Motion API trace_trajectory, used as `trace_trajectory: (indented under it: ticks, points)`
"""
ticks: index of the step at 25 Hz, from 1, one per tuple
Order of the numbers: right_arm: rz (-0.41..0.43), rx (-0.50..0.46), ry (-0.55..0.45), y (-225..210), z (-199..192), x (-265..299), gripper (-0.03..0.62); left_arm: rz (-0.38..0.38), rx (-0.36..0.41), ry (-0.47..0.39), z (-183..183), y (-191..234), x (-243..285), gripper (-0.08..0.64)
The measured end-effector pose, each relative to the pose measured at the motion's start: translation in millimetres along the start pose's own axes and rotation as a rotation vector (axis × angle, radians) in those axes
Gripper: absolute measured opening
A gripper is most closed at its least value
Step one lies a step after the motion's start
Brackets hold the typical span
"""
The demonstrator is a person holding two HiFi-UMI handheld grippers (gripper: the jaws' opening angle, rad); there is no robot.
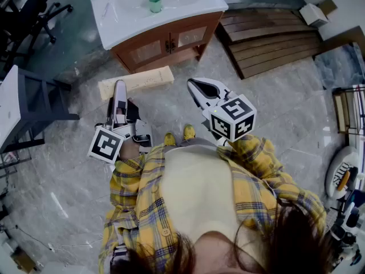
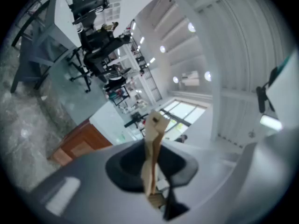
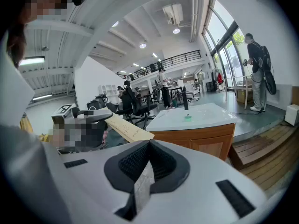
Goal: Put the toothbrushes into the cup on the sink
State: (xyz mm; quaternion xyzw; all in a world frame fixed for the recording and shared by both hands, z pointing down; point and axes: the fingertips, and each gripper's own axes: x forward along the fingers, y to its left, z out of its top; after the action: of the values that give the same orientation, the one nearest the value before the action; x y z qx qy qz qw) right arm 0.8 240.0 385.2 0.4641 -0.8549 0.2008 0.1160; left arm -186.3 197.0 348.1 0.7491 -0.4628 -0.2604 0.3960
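1. The left claw [image 1: 119,90] is clamped on a long, flat beige box [image 1: 142,79]. It holds the box near the middle, so the box lies across the claw and sticks out on both sides.
2. In the left gripper view the box [image 2: 156,125] stands edge-on between the dark pads of the left claw [image 2: 152,154], and both pads press on it.
3. The right claw [image 1: 199,87] has its jaws together, with nothing between them. It is just beside the box's right end but apart from it.
4. In the right gripper view the right claw [image 3: 148,146] is closed, and the box [image 3: 125,127] shows to its left.
5. The green cup [image 1: 155,3] stands upright in the white sink [image 1: 111,19], which sits on a wooden cabinet [image 1: 165,44]. The cup is well apart from both claws.
6. Both claws are above the marble floor [image 1: 68,176], in front of the cabinet.
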Motion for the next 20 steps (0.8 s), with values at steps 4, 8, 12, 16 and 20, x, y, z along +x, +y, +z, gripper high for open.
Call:
trace_trajectory:
  ticks: [4,8,12,16,20]
  points:
    - [-0.007,-0.001,-0.003,-3.5,-1.2,1.4,0.014,0.000,0.038,0.006,-5.8,-3.9,-2.1,0.052]
    - [-0.022,0.010,-0.028,-9.7,0.5,-0.9,0.014,0.012,0.042,0.017,-12.3,-4.1,-4.0,0.052]
    - [-0.013,0.025,-0.048,-12.2,4.1,-0.9,0.014,0.013,0.055,0.020,-14.1,-5.8,-5.2,0.052]
    - [-0.002,0.028,-0.037,-16.5,2.4,-0.1,0.014,0.020,0.055,0.025,-18.7,-5.3,-2.6,0.054]
    - [0.004,0.036,-0.028,-28.3,1.2,0.5,0.014,0.022,0.058,0.024,-25.7,-3.2,5.3,0.052]
